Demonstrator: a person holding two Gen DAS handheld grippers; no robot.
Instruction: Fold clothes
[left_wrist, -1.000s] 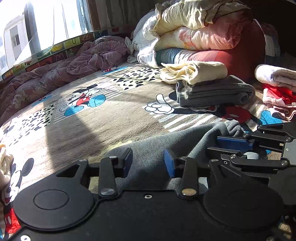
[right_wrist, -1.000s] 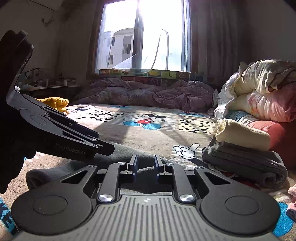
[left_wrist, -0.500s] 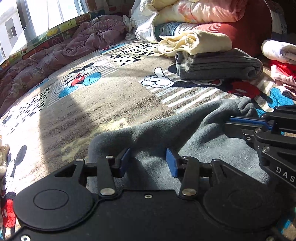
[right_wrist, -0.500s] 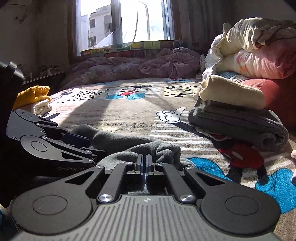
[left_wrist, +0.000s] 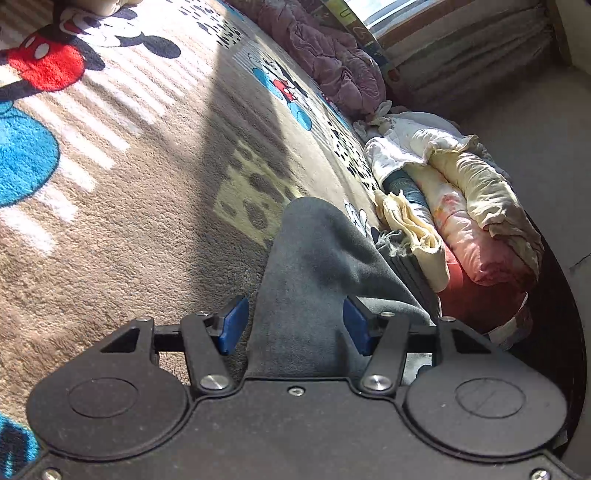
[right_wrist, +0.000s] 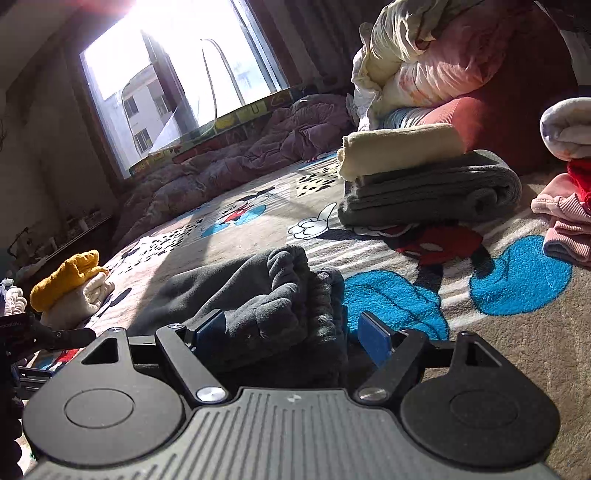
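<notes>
Dark grey fleece garment (right_wrist: 280, 295) lies bunched on the cartoon-print bed cover (right_wrist: 498, 350), its ribbed cuff end nearest the right claw (right_wrist: 295, 332). Right claw jaws opening, blue pads apart, the garment between them with the right-hand pad clear of the cloth. Left claw (left_wrist: 291, 325) rolled sideways, jaws opening; a flat fold of the garment (left_wrist: 314, 280) runs between its pads, neither pressing on it. Behind: folded grey sweater (right_wrist: 432, 192) with a cream garment (right_wrist: 402, 147) stacked on top. Yellow garment (right_wrist: 66, 273) at far left.
</notes>
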